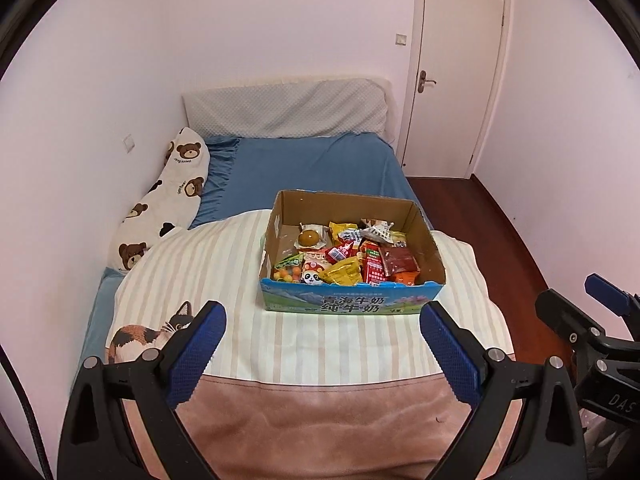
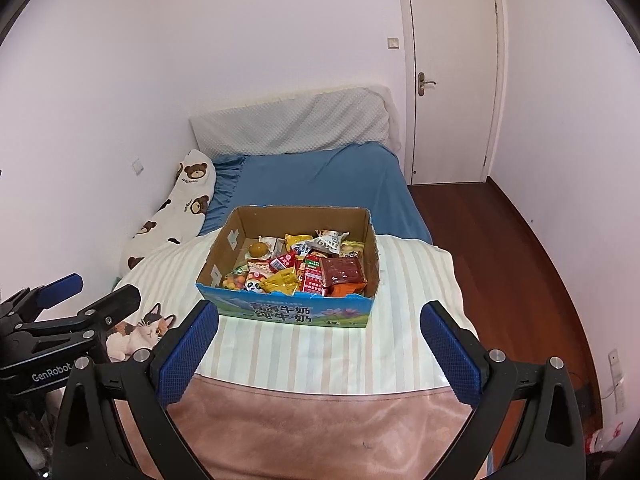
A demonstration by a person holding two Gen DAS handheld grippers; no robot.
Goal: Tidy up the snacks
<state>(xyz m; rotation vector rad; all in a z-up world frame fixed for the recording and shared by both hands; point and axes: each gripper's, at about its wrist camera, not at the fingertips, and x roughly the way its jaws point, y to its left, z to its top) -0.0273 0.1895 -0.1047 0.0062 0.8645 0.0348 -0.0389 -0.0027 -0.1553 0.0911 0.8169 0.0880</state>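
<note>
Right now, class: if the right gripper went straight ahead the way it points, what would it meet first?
Probably the front wall of the snack box, which lies ahead of the open right gripper on the striped blanket; depth is uncertain.

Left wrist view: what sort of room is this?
A bedroom, most likely: a bed with a blue sheet, a bear-print pillow against the wall, and a closed door.

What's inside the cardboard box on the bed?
The box holds a pile of snack packets, among them a brown pouch and a panda packet. Whatever lies under the top layer is covered.
</note>
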